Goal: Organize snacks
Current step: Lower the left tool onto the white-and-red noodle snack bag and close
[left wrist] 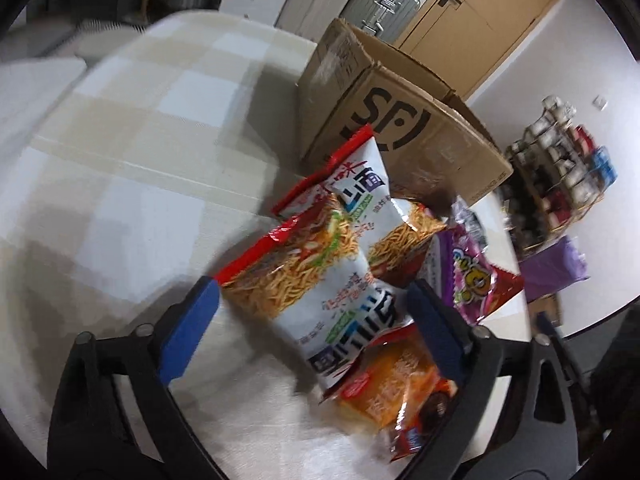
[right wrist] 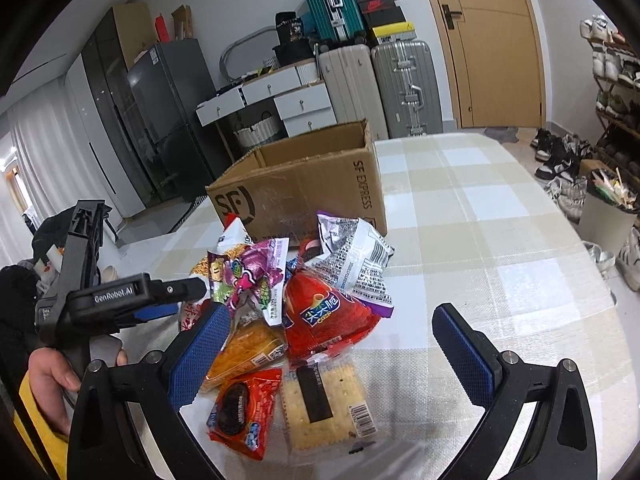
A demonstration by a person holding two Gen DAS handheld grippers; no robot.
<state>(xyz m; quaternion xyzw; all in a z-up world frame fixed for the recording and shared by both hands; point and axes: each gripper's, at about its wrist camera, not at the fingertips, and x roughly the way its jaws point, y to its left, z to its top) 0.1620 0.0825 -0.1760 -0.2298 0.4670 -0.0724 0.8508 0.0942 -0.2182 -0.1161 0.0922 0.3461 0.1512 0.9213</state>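
Checked cream-and-beige cloth [right wrist: 480,216] covered the table, with suitcases and a wooden door behind it. At the bottom of the left wrist view the left gripper [left wrist: 316,312] stood with its blue-padded jaws spread wide and empty, a white-and-red noodle packet [left wrist: 320,280] lying between the pads, though contact could not be made out. That packet's long axis ran from the lower right of the frame up toward the centre, where a second noodle packet [left wrist: 360,188] leaned, and beyond it, upper right, sat the open brown cardboard box [left wrist: 400,120] marked SF. An orange snack pack [left wrist: 400,380] lay just beside the right-hand pad. In the right wrist view the right gripper [right wrist: 332,352] was likewise open and held nothing; a pale square cracker pack [right wrist: 324,404] and a red cookie pack [right wrist: 244,412] lay between its fingers at bottom centre, a red crisp bag [right wrist: 324,320] just ahead, the box farther up. The left tool seemed nearer to a grasp, its noodle packet pointing roughly at the box.
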